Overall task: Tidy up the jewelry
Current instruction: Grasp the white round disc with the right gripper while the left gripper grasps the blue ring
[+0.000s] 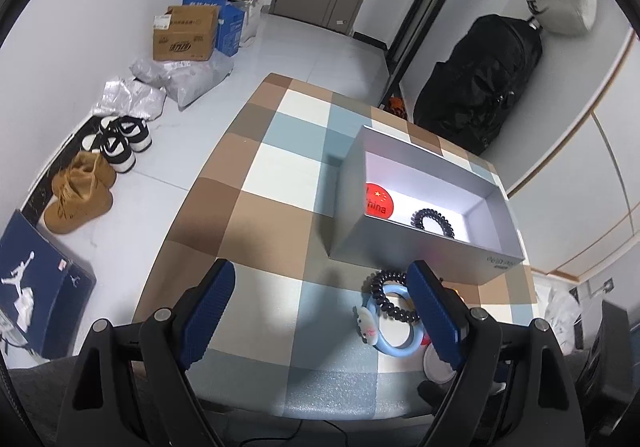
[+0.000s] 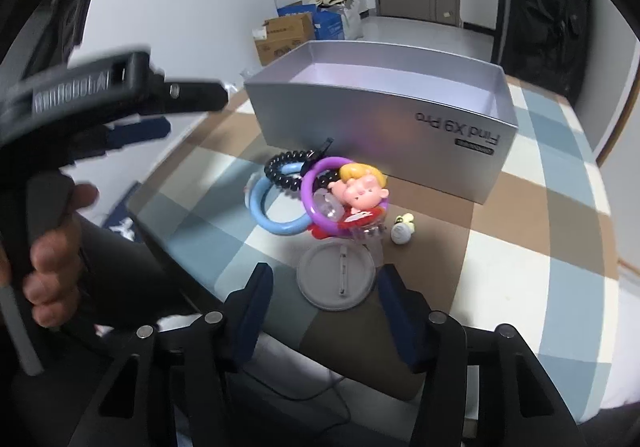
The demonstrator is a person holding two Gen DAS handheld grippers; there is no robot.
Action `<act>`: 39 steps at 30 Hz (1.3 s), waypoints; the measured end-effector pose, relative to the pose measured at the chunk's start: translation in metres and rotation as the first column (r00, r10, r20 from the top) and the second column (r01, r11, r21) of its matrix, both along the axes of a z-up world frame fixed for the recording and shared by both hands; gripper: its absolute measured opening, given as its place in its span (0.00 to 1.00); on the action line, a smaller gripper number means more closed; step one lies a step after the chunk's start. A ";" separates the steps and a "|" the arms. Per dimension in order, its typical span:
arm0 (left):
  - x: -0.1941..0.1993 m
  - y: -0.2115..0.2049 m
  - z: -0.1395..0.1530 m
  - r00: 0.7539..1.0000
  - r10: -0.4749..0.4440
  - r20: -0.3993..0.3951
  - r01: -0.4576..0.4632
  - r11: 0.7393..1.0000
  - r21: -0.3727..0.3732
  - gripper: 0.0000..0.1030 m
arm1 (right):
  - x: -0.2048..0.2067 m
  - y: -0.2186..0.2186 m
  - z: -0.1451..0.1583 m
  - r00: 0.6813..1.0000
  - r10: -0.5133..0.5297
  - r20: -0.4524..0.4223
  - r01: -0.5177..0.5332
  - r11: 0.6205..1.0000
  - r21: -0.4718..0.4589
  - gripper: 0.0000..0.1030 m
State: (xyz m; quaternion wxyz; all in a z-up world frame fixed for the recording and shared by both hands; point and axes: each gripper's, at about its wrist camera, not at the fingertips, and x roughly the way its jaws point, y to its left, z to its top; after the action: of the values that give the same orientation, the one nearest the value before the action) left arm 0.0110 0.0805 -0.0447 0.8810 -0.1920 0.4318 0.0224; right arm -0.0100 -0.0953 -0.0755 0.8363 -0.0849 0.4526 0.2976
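Checkered tabletop carries a jewelry heap before the silver box, the right gripper part-open and empty around a grey disc, the left gripper spread wide, grasping nothing.

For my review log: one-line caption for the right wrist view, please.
Right gripper open around a grey round badge, before piled bangles and a cartoon-doll charm beside the silver box.

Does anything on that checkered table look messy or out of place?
Yes. In front of the silver box, the trinkets lie in a tangled heap: a black spiral hair tie lies over a light blue ring, and a purple ring leans against a blond doll figure.
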 end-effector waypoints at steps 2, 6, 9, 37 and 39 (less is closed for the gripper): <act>0.001 0.003 -0.001 1.000 0.008 -0.005 -0.008 1.000 -0.018 0.82 | -0.002 0.006 -0.001 1.000 -0.003 0.027 0.004 0.999 -0.035 0.52; 0.000 0.006 -0.004 1.000 0.014 -0.013 -0.014 0.999 -0.042 0.82 | -0.005 0.013 -0.002 0.998 0.000 0.058 0.004 0.997 -0.073 0.43; 0.000 0.008 -0.004 1.000 0.014 -0.016 -0.015 0.999 -0.049 0.82 | -0.002 0.010 -0.001 0.998 -0.015 0.059 0.019 0.997 -0.069 0.40; 0.002 -0.056 -0.029 0.949 -0.258 -0.179 0.276 0.958 0.082 0.82 | 0.009 -0.038 0.012 0.996 -0.061 -0.060 0.068 0.989 0.133 0.40; 0.002 -0.060 -0.031 0.948 -0.259 -0.187 0.281 0.954 0.102 0.82 | 0.010 -0.043 0.016 0.995 -0.074 -0.064 0.083 0.985 0.149 0.40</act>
State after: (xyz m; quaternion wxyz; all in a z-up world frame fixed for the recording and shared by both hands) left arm 0.0129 0.0208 -0.0760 0.8456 -0.0717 0.5261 -0.0546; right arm 0.0001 -0.1387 -0.0596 0.8378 0.0052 0.4559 0.3003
